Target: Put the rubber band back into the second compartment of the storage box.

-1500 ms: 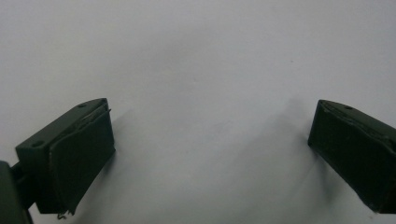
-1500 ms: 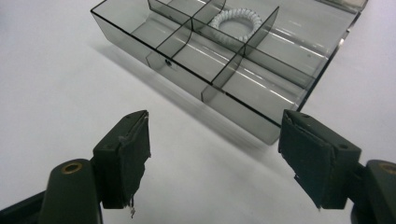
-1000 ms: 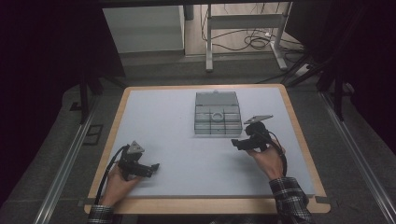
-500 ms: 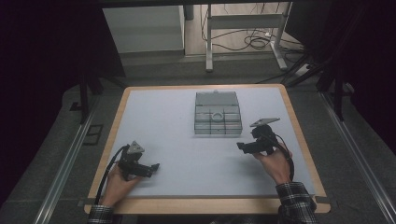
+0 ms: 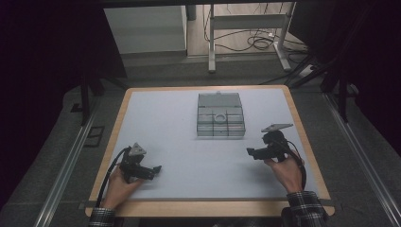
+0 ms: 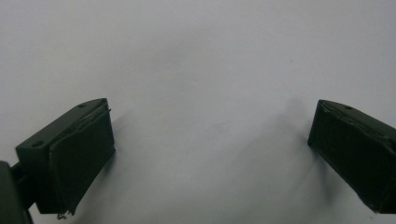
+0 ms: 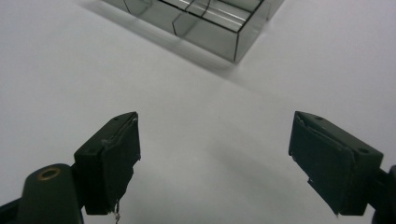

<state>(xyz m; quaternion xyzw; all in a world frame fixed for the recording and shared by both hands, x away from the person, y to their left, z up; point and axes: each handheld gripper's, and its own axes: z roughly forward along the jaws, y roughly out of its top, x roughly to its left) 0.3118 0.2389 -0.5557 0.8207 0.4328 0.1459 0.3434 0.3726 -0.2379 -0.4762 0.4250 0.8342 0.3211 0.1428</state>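
Note:
A clear plastic compartment box [image 5: 220,115] with its lid folded back stands at the table's middle rear; a small ring lies in one middle cell. A corner of the box [image 7: 219,28] appears at the top of the right gripper view. My left gripper [image 5: 153,169] rests low at the front left, held by a hand, jaws wide apart over bare white tabletop [image 6: 210,70]. At the front right, my right gripper [image 5: 250,152] points left toward the table's middle, below and right of the box. Both grippers are open with nothing between their pads [image 7: 116,158].
The white table [image 5: 179,127] has a wooden rim [image 5: 208,208]. Cables [image 5: 116,163] trail from each gripper toward the person's forearms. Beyond the table's far edge stand a metal frame and floor cables [image 5: 255,42].
My right gripper has drawn back from the box toward the front right of the table and lowered a little. The left gripper has stayed in place.

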